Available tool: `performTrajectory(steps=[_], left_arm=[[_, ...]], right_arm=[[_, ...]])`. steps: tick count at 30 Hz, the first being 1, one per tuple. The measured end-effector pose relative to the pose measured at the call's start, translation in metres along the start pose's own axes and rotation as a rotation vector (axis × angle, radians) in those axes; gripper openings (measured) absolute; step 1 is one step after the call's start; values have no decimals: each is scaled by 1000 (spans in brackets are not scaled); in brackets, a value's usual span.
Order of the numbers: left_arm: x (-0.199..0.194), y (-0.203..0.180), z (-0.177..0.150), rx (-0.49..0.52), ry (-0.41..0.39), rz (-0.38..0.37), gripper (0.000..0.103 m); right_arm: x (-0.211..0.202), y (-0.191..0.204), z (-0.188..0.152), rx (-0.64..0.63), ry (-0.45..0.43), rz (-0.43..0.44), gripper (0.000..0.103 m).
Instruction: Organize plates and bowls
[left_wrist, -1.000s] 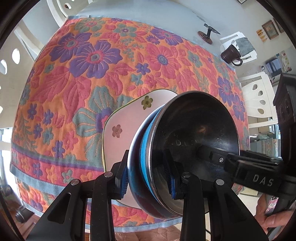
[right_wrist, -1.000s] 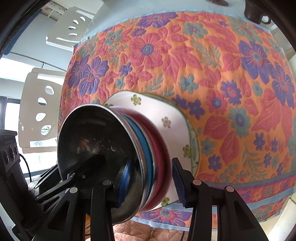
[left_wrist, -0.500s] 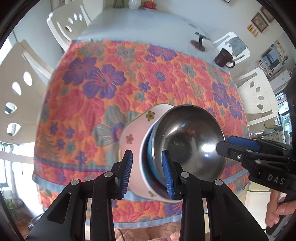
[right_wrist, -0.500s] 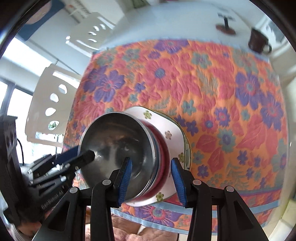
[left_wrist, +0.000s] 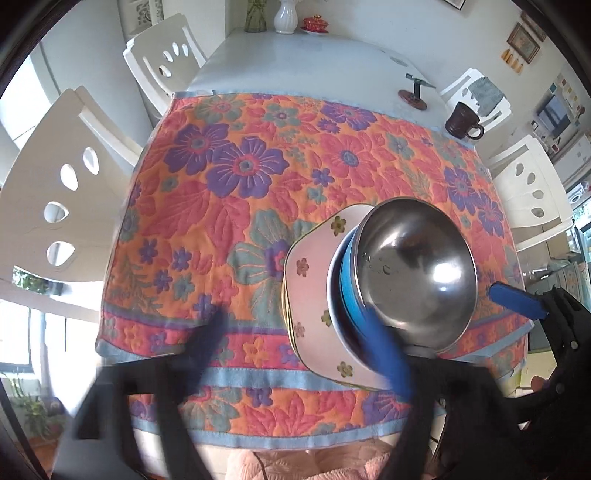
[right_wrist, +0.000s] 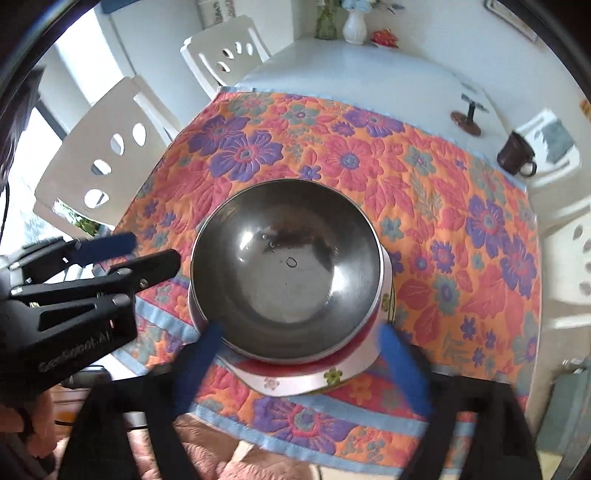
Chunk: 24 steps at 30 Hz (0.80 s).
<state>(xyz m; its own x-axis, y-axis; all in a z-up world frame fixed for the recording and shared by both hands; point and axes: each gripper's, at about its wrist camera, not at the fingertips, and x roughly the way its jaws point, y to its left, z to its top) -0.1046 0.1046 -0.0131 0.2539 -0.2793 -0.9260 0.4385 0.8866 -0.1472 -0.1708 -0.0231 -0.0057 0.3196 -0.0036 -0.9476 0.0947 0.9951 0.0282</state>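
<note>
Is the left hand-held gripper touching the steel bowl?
Apart. The right wrist view shows the left hand-held gripper beside the steel bowl, tablecloth visible between.

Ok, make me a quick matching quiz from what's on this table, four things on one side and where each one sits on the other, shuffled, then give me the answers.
Things:
1. steel bowl
2. flowered plate
3. brown mug
4. white vase

Places:
A. far end of the table, beside a red dish
B. bottom of the stack, on the floral cloth
C. top of the stack
D. bare tabletop just past the cloth's far right corner

Pairs: 1-C, 2-B, 3-D, 4-A
</note>
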Motion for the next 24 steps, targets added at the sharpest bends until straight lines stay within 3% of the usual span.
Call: performTrajectory(steps=[5,9,24], left_arm=[[9,2,0,-9,11,12,102],[7,5,2,-16,-5,7,102],[5,11,4,-18,-16,29,102]], right_arm=[[5,0,0,-8,-57,-40,103],[8,-1,2,20,-83,-8,103],[13,-1,7,36,-88,-14,103]])
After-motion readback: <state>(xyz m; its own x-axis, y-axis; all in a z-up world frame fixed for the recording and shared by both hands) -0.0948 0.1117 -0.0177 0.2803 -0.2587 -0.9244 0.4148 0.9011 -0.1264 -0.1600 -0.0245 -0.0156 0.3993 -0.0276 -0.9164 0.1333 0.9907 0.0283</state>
